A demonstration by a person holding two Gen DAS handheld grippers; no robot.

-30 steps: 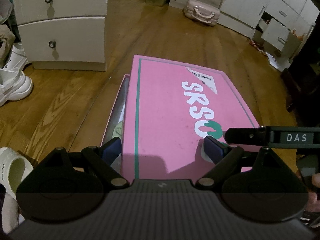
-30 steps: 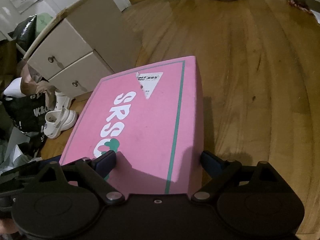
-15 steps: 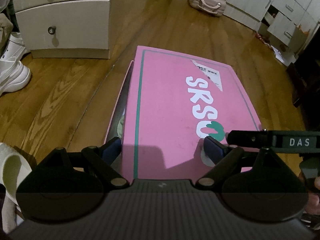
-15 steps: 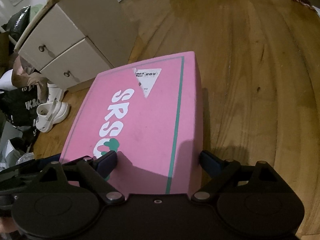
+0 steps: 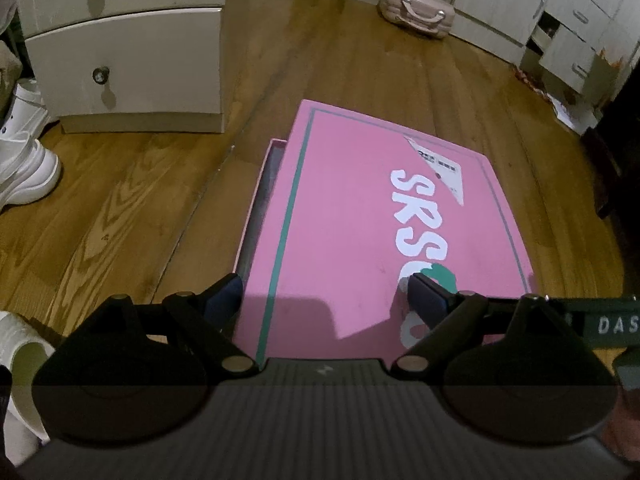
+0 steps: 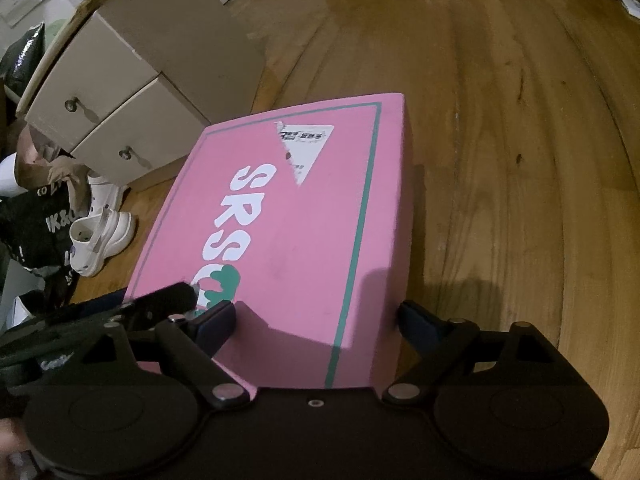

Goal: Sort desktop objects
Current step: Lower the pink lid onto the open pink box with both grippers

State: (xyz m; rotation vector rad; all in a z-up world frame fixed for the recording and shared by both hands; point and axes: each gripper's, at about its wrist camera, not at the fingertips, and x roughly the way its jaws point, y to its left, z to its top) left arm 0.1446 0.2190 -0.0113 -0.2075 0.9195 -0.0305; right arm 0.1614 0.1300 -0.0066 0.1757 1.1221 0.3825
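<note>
A pink shoebox lid [image 5: 360, 216] with white "SRS" lettering lies skewed over its pink box [image 5: 264, 184] on the wooden floor; a strip of the box's inside shows along the lid's left side. It also shows in the right wrist view [image 6: 288, 220]. My left gripper [image 5: 324, 296] is open, its fingers straddling the lid's near left corner. My right gripper [image 6: 316, 320] is open, its fingers straddling the lid's near right corner. Neither is closed on anything.
A cream two-drawer cabinet [image 5: 124, 44] stands at the far left. White shoes [image 5: 24, 160] lie left of the box. A pink case [image 5: 416, 12] and white drawer units [image 5: 560, 28] stand at the back. A black bag [image 6: 36, 224] lies at the left.
Both grippers have drawn back from the box, so more floor shows around it. The lid now sits lower over the box. Both grippers stay open.
</note>
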